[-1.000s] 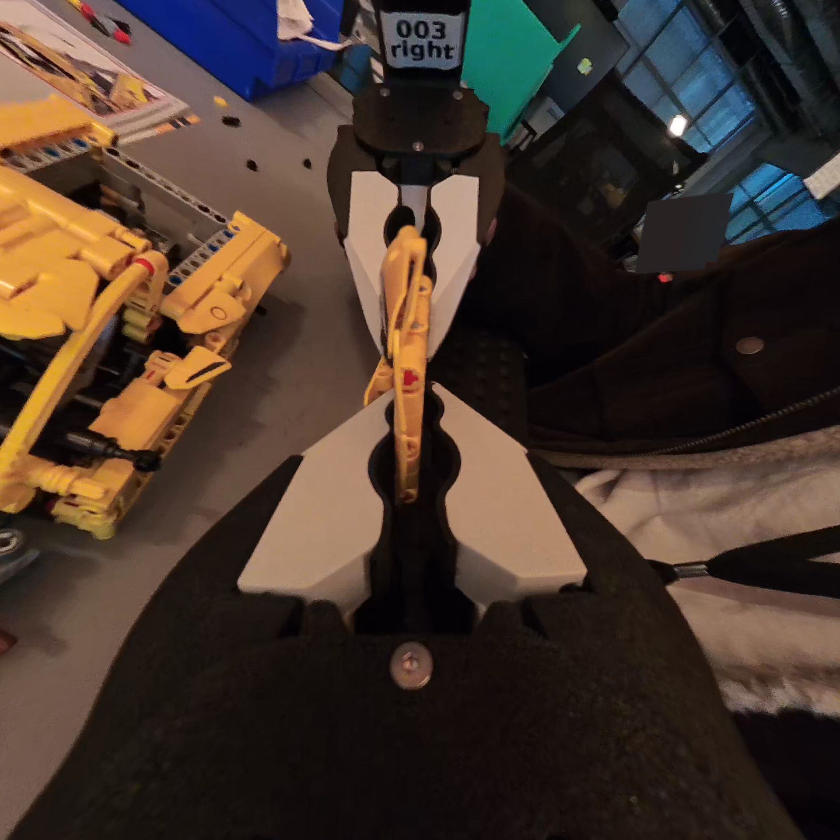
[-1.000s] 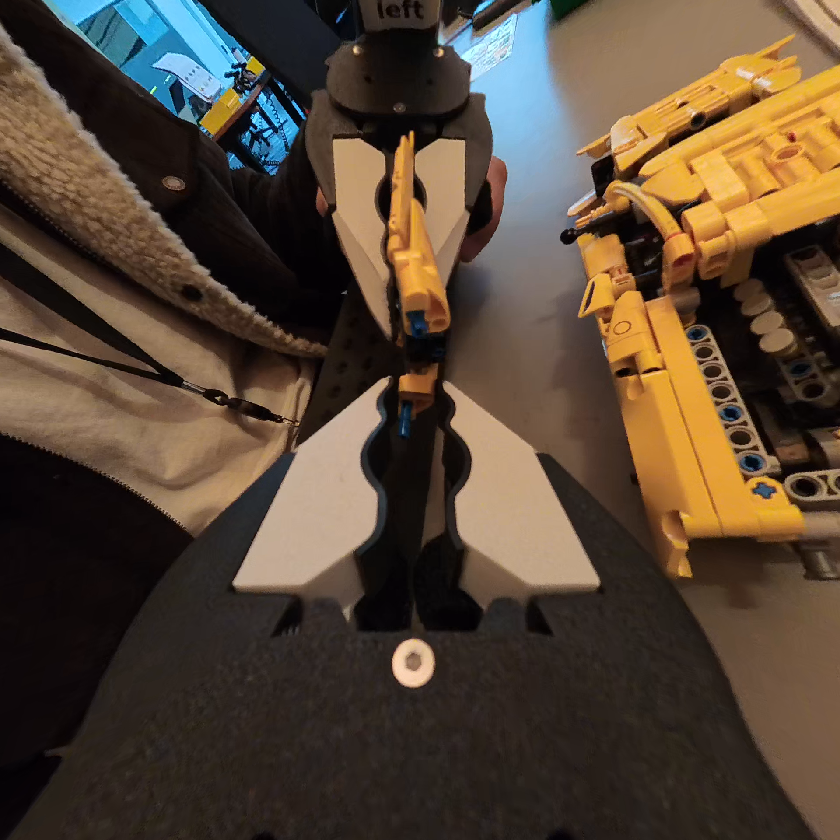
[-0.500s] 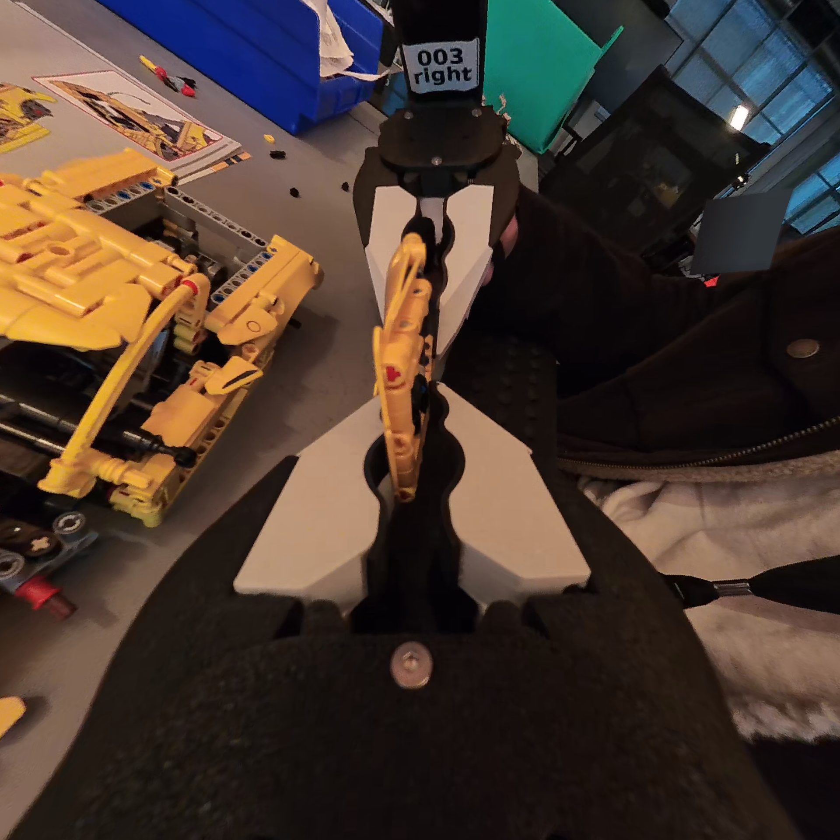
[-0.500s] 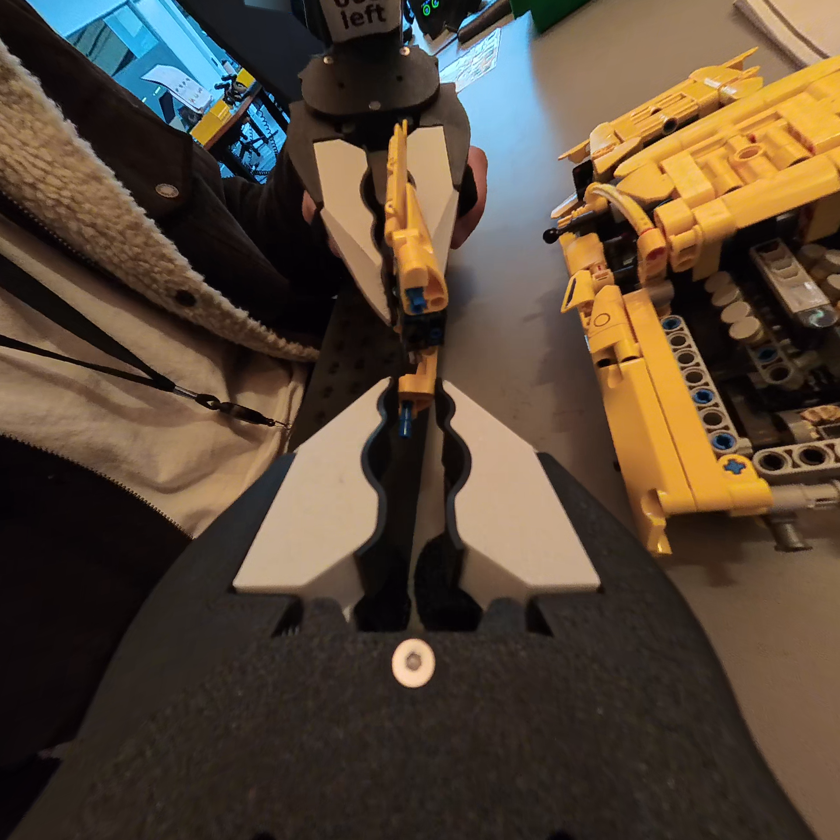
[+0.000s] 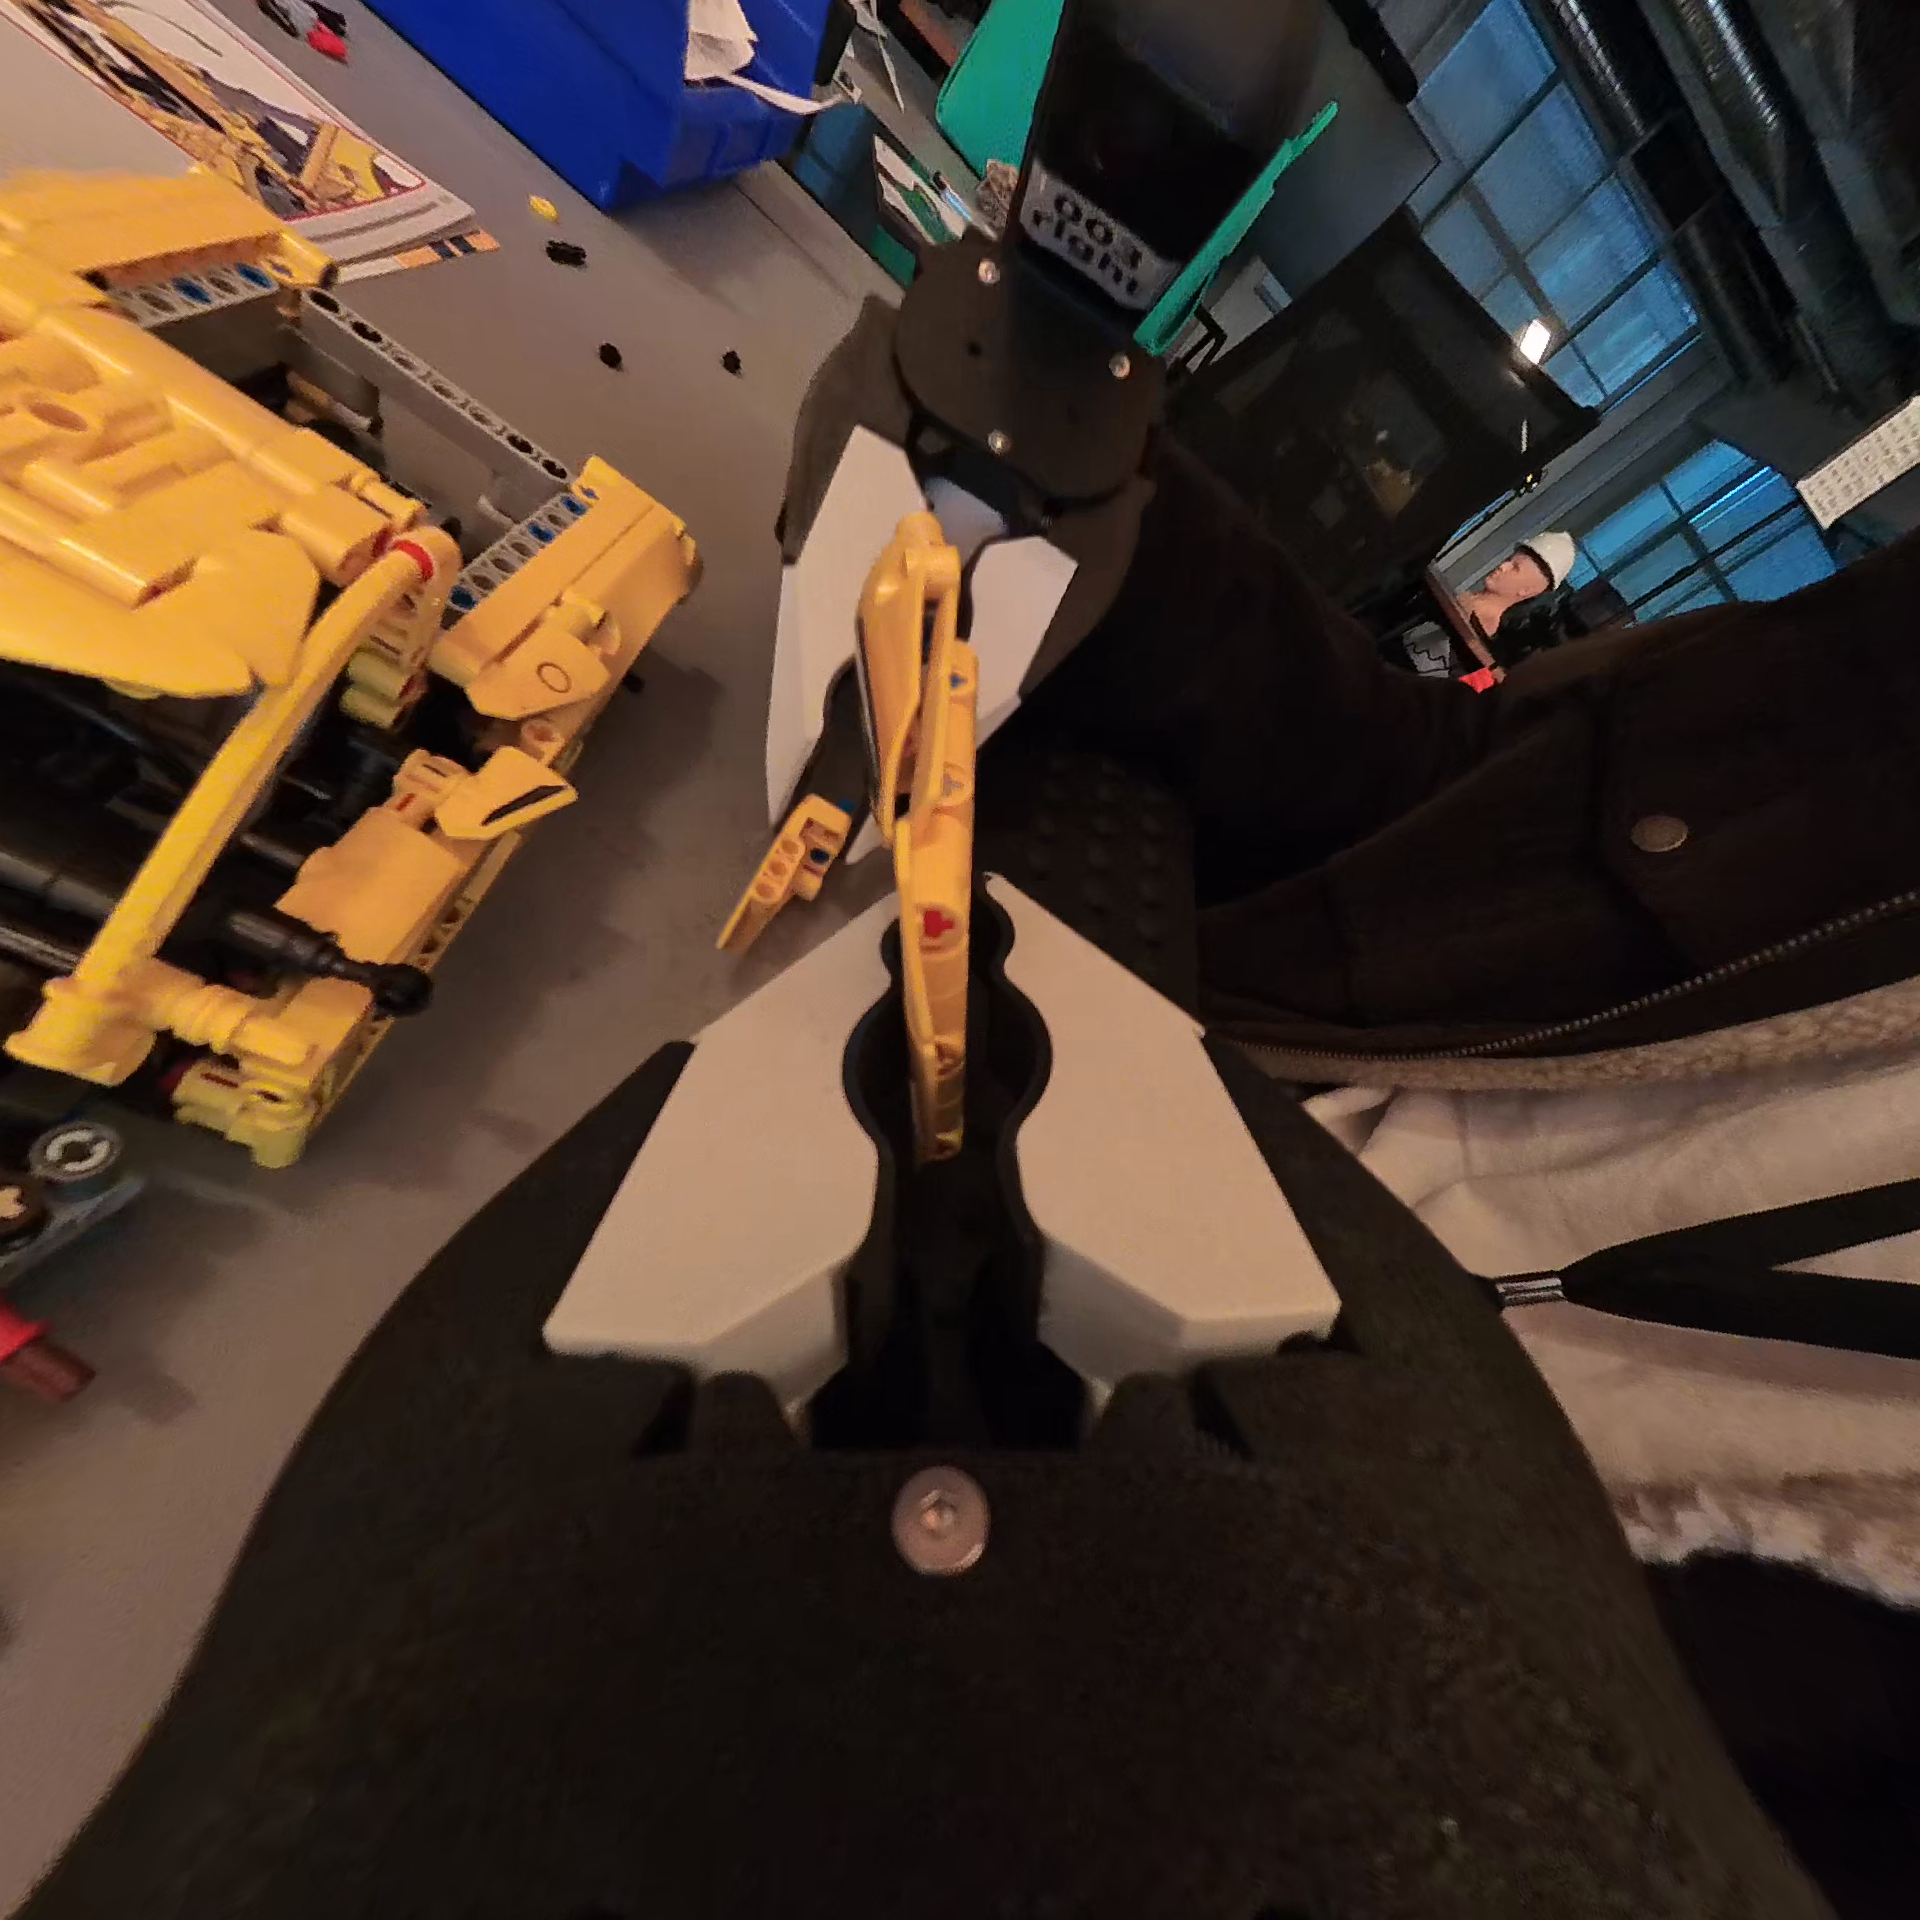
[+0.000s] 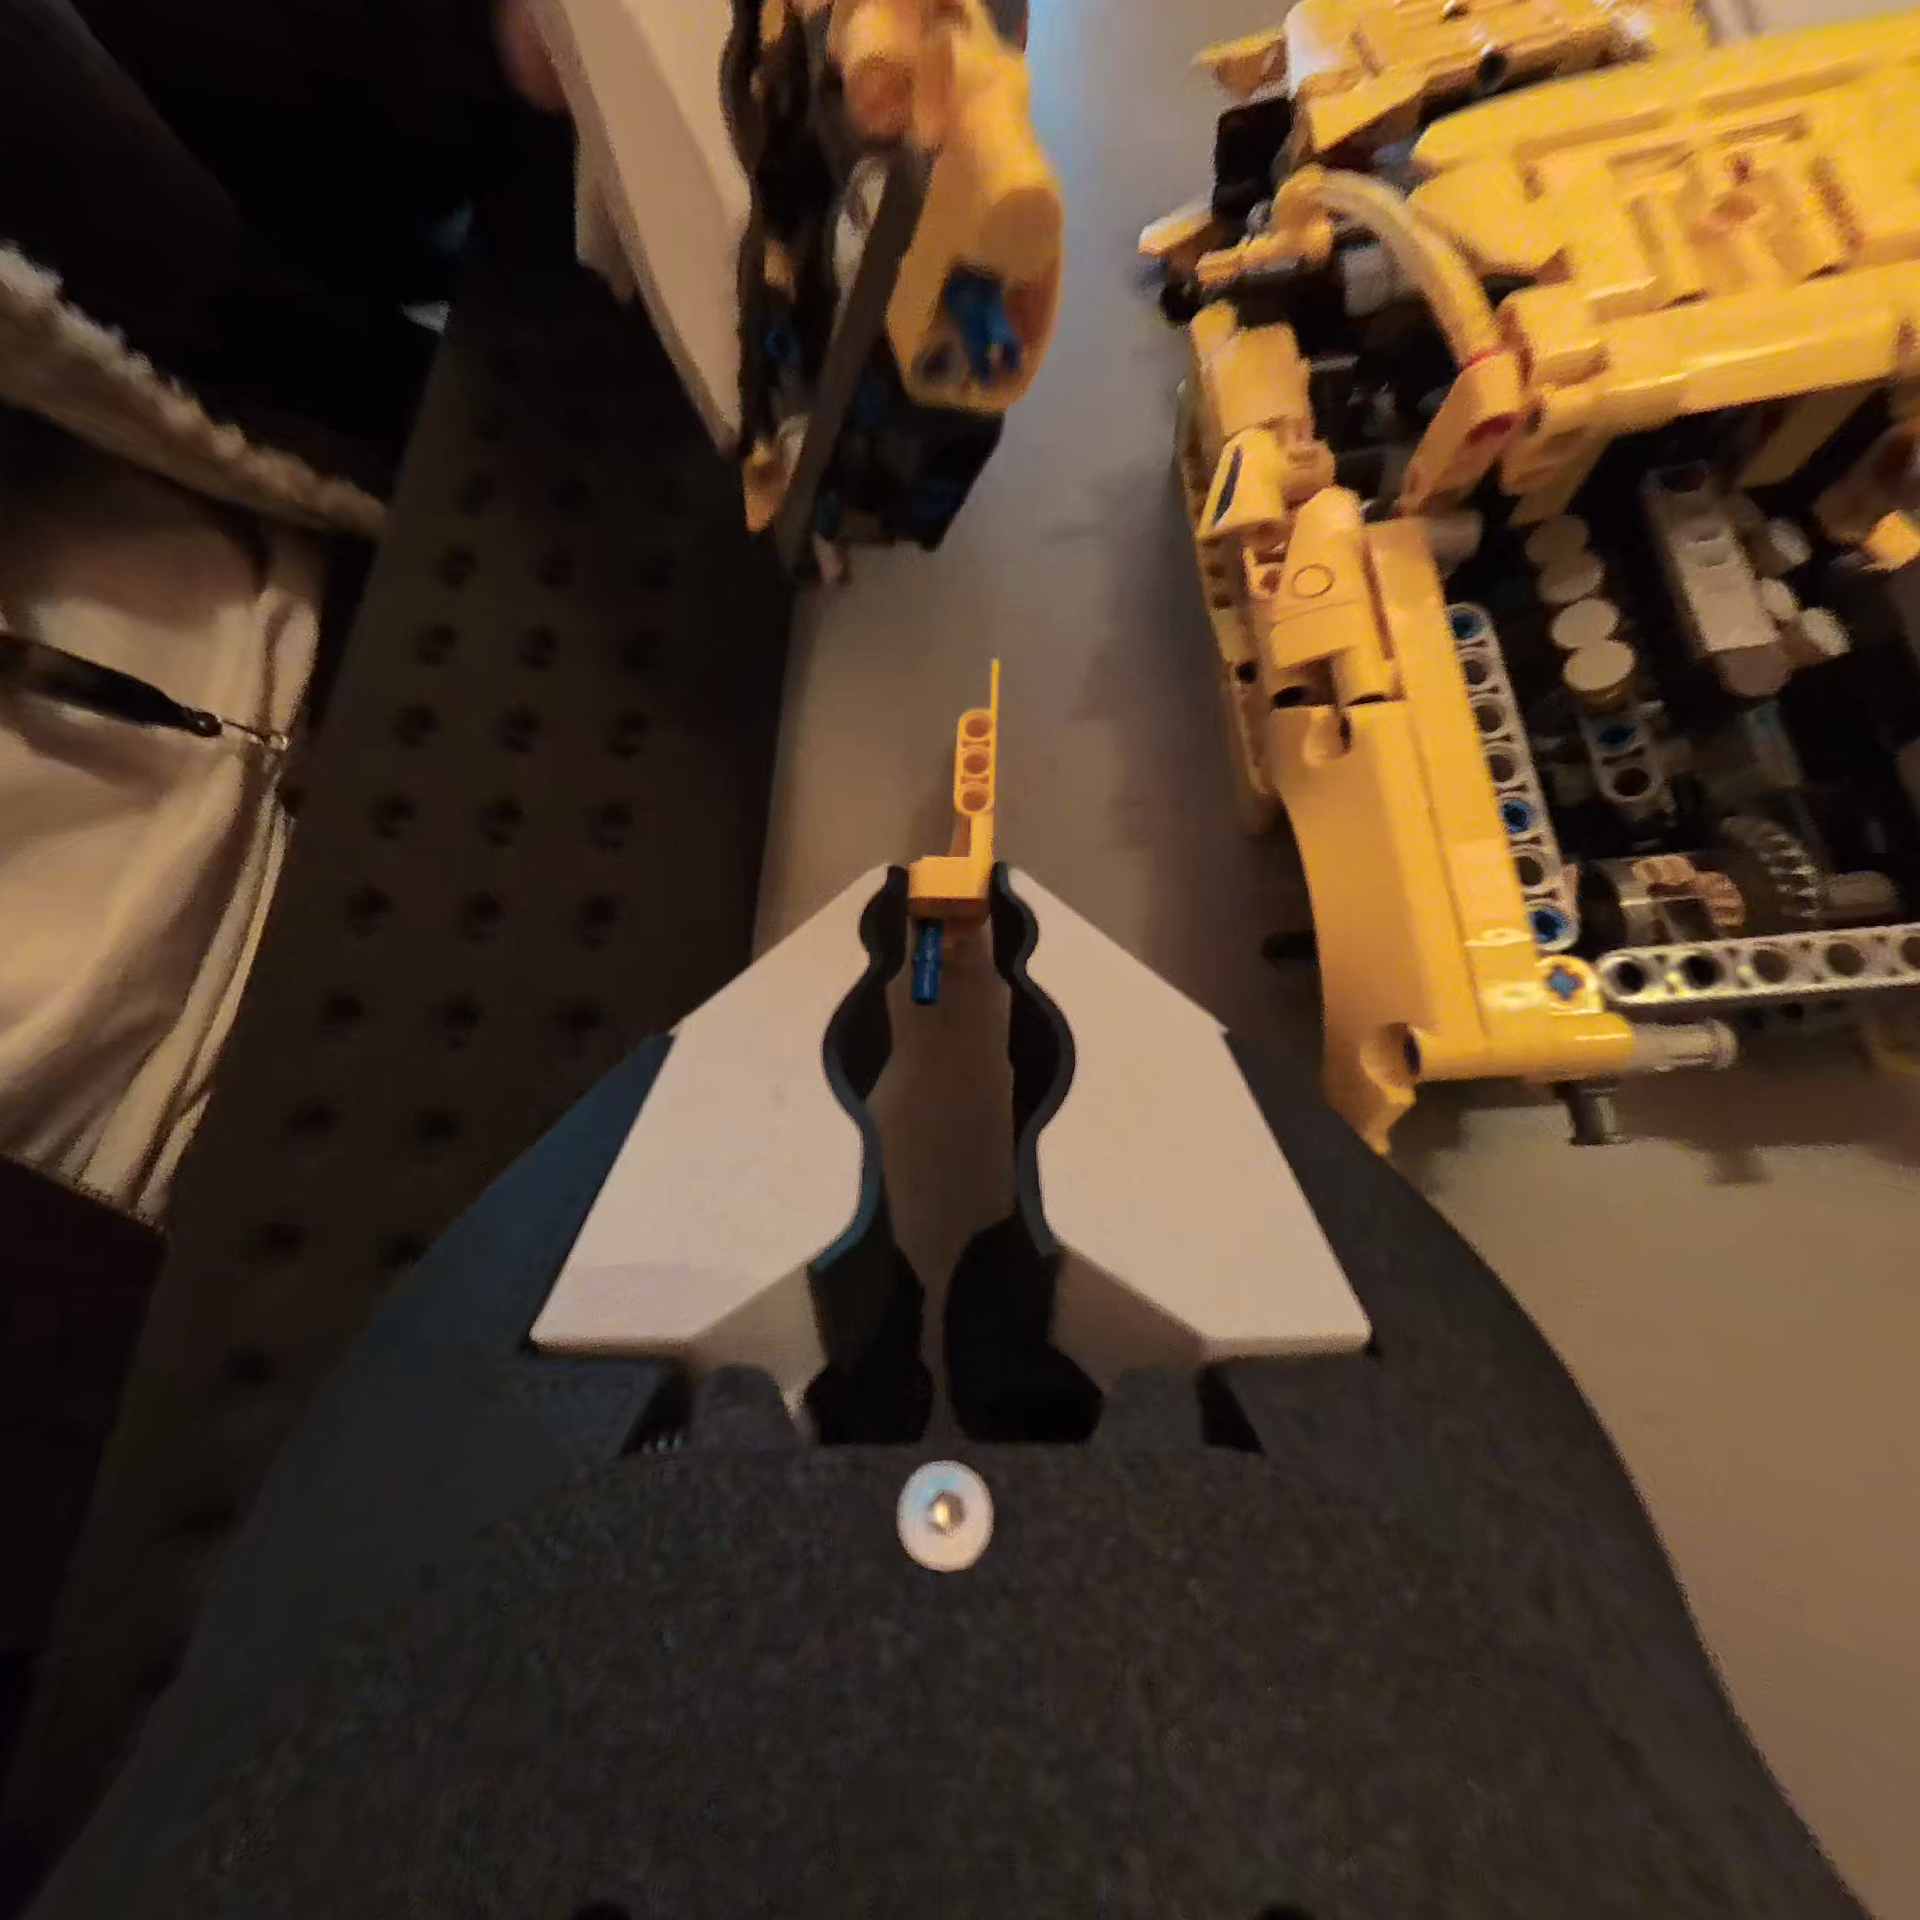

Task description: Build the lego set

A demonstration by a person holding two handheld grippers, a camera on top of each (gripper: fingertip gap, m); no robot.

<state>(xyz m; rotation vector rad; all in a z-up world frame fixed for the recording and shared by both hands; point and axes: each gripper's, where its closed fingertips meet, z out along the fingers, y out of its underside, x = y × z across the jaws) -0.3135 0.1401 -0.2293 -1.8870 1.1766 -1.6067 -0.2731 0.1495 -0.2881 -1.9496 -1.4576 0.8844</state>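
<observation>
Since the tools stood tip to tip half a second back, they've split apart over the tabletop (image 5: 208, 1455). The big yellow model (image 5: 260, 623) sits beside them, not touched by either. Left tool (image 5: 940, 997) pinches the long yellow sub-assembly (image 5: 925, 779), held up in the air. Right tool (image 6: 940, 894) pinches a small yellow bracket (image 6: 971, 790) with a blue pin, now clear of the sub-assembly. Likely the join didn't take, so the bracket needs re-seating.

An industrial workshop, this. Blue storage bins (image 5: 623, 94) line the grey table (image 5: 665, 270). Exposed ducting (image 5: 1766, 156) runs above tall windows (image 5: 1538, 239).
</observation>
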